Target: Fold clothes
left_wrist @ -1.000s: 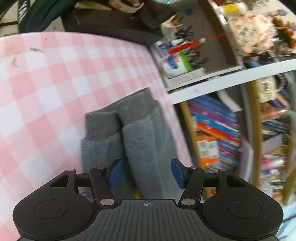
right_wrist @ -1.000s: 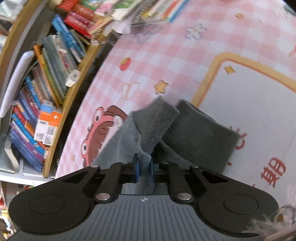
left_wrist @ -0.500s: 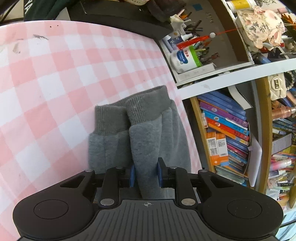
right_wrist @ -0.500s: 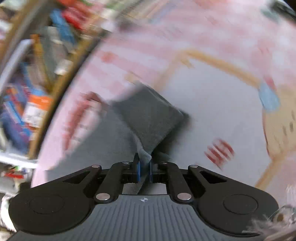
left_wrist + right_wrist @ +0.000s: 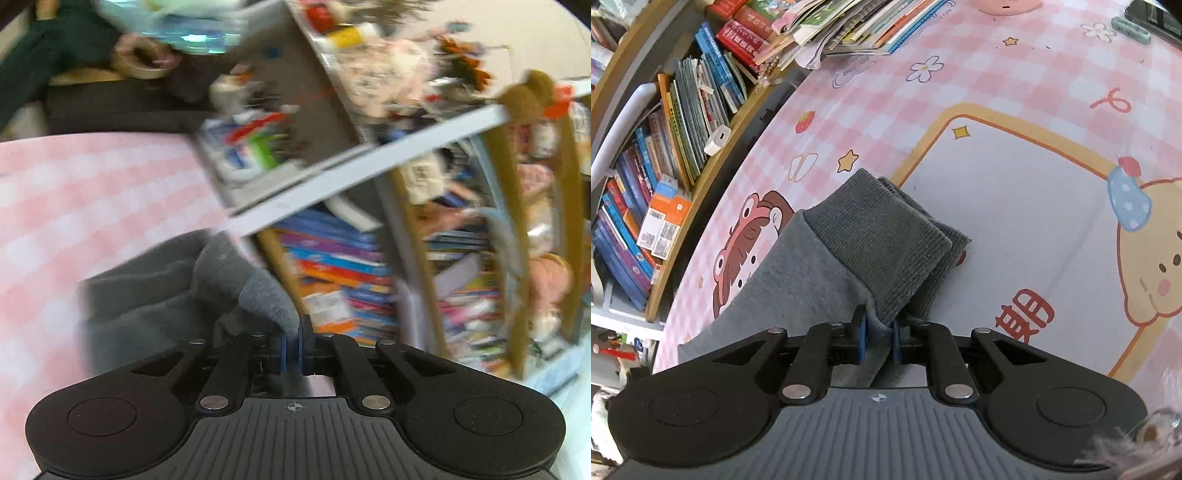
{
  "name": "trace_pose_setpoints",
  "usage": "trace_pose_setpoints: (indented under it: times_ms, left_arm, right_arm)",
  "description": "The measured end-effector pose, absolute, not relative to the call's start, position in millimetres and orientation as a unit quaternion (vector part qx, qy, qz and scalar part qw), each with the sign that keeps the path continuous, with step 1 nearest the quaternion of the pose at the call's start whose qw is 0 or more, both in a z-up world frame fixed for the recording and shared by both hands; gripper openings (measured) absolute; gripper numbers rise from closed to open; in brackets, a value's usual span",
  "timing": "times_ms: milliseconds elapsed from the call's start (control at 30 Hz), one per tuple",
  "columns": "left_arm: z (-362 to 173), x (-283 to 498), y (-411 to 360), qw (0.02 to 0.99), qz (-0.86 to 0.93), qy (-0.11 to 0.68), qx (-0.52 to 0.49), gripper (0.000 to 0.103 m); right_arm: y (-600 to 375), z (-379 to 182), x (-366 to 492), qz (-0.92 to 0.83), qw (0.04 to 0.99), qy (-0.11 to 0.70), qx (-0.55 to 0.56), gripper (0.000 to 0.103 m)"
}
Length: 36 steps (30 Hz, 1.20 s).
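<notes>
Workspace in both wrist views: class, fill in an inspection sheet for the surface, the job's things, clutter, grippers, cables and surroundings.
Surface: pink checked tablecloth with cartoon prints.
Job's things: grey sweatpants, ribbed cuffs stacked at the table edge.
Clutter: pile of books and a small green item on the far cloth.
Grippers: left gripper shut on grey fabric; right gripper shut below the cuffs.
Cables: nothing seen.
Surroundings: crowded bookshelf; the left view is motion-blurred.

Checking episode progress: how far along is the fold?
Done: the grey sweatpants lie on the pink checked tablecloth, one ribbed cuff stacked on the other. In hand: left gripper and right gripper are each shut on grey fabric. Left: a finished compact fold isn't visible; the left view is blurred.
</notes>
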<state>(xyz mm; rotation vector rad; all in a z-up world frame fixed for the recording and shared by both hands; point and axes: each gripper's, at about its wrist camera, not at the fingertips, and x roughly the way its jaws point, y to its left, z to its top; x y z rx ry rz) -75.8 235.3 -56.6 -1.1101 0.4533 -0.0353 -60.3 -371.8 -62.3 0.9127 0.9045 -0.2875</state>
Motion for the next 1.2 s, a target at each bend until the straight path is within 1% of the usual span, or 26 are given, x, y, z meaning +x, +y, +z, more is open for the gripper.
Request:
trace_pose_setpoints:
  times_ms: [67,133,233,300,500,533,567,600,633,667,733,767,800,833,1000,1200]
  left_arm:
    - [-80.7,-81.8,240.1,0.806,0.053,0.282,-0.517,0.004]
    - [-103.3,-81.5,239.9,0.785,0.081,0.323,-0.522,0.006]
    - [-101.0,-77.7,235.5,0.795,0.074,0.308,-0.517,0.008]
    - [-96.8,-72.7,233.2,0.803,0.069,0.304,-0.509,0.008]
    - [-96.7,-71.9,234.1,0.802,0.062,0.307,-0.509,0.01]
    - [-97.2,-72.2,233.9,0.801,0.061,0.309,-0.509,0.013]
    - [-97.6,-72.5,233.7,0.8,0.06,0.311,-0.509,0.014]
    - [-97.9,-72.5,233.3,0.8,0.059,0.313,-0.509,0.018]
    - [-97.1,-71.5,232.4,0.802,0.058,0.317,-0.502,0.023]
    - [-94.5,-71.1,231.0,0.81,0.058,0.323,-0.486,0.025]
    - [-88.5,-72.3,228.0,0.825,0.061,0.328,-0.456,0.032]
    - [-85.2,-73.7,226.5,0.833,0.063,0.33,-0.441,0.035]
    - [-82.6,-74.9,225.3,0.838,0.065,0.331,-0.429,0.042]
    - [-83.0,-75.6,225.9,0.836,0.07,0.332,-0.431,0.046]
    - [-88.8,-77.6,230.4,0.821,0.086,0.335,-0.454,0.046]
    - [-99.3,-78.7,239.9,0.792,0.097,0.31,-0.517,0.045]
  right_arm:
    - [-371.5,-62.8,-60.4,-0.132,0.791,0.421,0.423,0.012]
    - [-370.9,-62.5,-59.1,-0.133,0.791,0.423,0.421,0.012]
    - [-369.2,-55.5,-55.1,-0.132,0.797,0.429,0.404,0.013]
    - [-367.4,-49.2,-53.4,-0.13,0.804,0.429,0.39,0.01]
    - [-365.2,-39.0,-63.7,-0.149,0.822,0.417,0.358,0.009]
    - [-364.9,-37.3,-65.4,-0.152,0.825,0.415,0.353,0.01]
    - [-364.5,-35.6,-67.1,-0.155,0.827,0.413,0.348,0.013]
    - [-364.2,-33.9,-68.8,-0.158,0.83,0.411,0.342,0.016]
    - [-363.8,-32.2,-70.5,-0.161,0.833,0.409,0.337,0.018]
    - [-363.4,-30.5,-72.2,-0.164,0.835,0.407,0.332,0.018]
    - [-367.2,-32.8,-76.6,-0.175,0.83,0.406,0.34,0.026]
    - [-369.0,-33.7,-77.7,-0.179,0.826,0.409,0.344,0.035]
    - [-368.3,-34.0,-77.9,-0.179,0.825,0.413,0.342,0.037]
    - [-367.5,-34.4,-78.2,-0.18,0.824,0.417,0.339,0.037]
    - [-361.6,-41.3,-72.9,-0.172,0.817,0.429,0.346,0.037]
    - [-357.2,-48.2,-58.5,-0.169,0.813,0.435,0.349,0.034]
